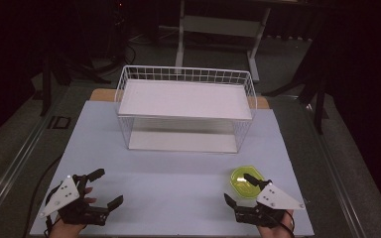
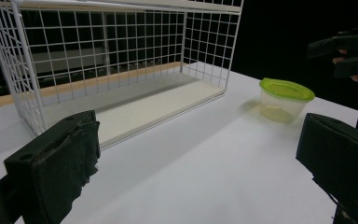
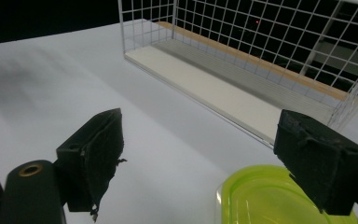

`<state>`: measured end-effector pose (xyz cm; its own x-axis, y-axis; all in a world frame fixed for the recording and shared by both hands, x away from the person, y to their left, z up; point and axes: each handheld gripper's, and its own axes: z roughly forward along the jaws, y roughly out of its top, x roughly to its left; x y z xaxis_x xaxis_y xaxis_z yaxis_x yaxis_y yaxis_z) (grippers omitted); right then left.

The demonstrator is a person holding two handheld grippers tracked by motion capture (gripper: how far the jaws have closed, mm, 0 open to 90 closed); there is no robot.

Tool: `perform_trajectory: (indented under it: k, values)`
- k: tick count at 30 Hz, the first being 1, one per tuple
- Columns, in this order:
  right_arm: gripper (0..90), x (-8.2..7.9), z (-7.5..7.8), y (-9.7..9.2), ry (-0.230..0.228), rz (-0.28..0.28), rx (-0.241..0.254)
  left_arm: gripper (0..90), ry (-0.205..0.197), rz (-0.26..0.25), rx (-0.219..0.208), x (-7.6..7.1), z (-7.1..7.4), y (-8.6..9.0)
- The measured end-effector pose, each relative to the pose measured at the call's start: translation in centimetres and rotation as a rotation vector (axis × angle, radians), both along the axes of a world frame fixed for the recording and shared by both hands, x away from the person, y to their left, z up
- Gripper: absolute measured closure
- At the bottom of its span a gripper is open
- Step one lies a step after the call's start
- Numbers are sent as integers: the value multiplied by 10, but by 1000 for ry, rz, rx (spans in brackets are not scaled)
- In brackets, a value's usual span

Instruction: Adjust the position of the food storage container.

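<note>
Right gripper hangs spread beside the green-lidded tub at the bench's near right, lining up a grab I judge, while my left gripper, also spread, idles.

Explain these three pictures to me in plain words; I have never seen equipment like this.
No robot is here: a person holds a black two-jaw tool in each hand. The top picture looks down from above the person's side of a white table. The left hand-held gripper and the right hand-held gripper come in from the bottom, both with jaws apart and holding nothing. The other two pictures come from cameras riding on each tool, looking out between its own jaws. On the table stand a white wire two-level shelf rack and a small clear plastic container with a lime-green lid, just ahead of the right hand-held gripper, with one jaw over its lid.
</note>
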<state>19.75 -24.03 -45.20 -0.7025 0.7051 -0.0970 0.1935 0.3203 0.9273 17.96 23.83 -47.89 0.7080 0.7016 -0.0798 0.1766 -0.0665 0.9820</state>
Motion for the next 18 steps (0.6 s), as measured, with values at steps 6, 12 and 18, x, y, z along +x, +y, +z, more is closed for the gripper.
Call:
perform_trajectory:
  k: [6,12,18]
  values:
    - [159,-7,12,4,-23,17,14,3,-7,-3,-1,0,1,0]
    - [162,-11,24,5,-34,22,42,3,-12,0,-8,-1,2,1]
    - [140,-6,41,0,-79,-3,51,3,-11,-2,-4,-1,1,1]
